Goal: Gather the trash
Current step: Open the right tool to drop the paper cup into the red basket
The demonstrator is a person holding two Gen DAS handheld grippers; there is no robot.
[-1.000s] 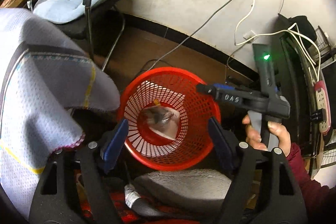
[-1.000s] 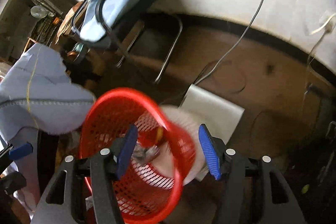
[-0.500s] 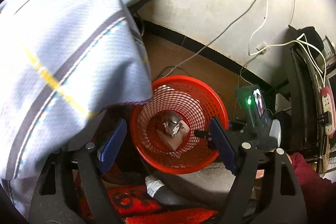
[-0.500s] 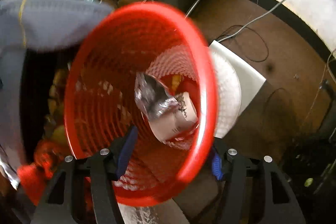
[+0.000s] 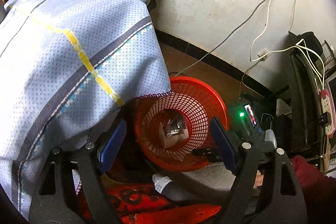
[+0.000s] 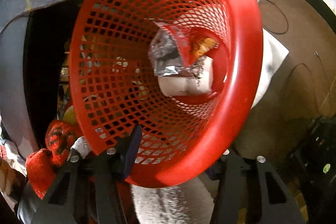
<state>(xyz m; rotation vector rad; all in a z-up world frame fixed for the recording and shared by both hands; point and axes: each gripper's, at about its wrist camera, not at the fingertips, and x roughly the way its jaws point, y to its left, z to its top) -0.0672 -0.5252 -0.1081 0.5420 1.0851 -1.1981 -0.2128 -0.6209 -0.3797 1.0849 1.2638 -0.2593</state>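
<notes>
The right wrist view is showing the right gripper [image 6: 174,152] closing its 2 jaws astride the red basket [image 6: 241,68] rim, now filling the frame; whether the pads are pressing, I cannot tell. Foil and paper trash [image 6: 180,70] is lying inside. The left gripper [image 5: 168,146] is hanging released, while the blue cloth [image 5: 73,60] is overhanging the basket's far side.

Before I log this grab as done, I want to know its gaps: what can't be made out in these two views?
- Right wrist view: the right gripper's right finger is hidden behind the red basket's rim, so no grip is confirmed; its jaws have just been closing.
- Left wrist view: the blue checked cloth covers the basket's far-left rim.
- Both views: the silvery wrapper and white paper are too blurred to read.
</notes>
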